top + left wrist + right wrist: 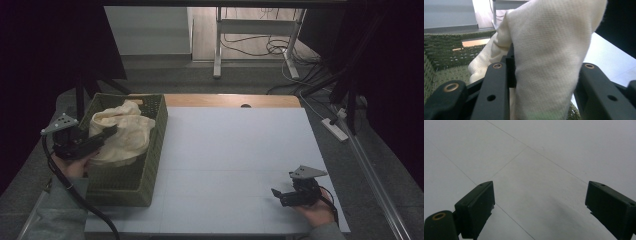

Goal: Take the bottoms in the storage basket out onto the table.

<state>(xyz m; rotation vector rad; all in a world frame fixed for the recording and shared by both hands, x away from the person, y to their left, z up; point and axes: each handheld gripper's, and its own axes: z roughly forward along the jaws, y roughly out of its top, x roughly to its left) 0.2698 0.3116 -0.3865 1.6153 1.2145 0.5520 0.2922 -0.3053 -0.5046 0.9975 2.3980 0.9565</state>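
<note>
Left hand-held gripper (107, 134) is clamped on the cream cloth (122, 135) bunched in the green basket (150, 165) under it, probably to lift it, while the right hand-held gripper (276, 194) sits spread open over bare surface (225, 150).

A laboratory-style recording room. A flat white board (235, 165) covers a pale wooden tabletop (230, 100); black curtains (45, 45) enclose both sides. Beyond the table stand a white metal-legged frame (218, 45), loose black cables (260, 47) and a white power strip (336, 129) on grey carpet (200, 80). Beneath the right gripper's spread jaws lies plain white board.
</note>
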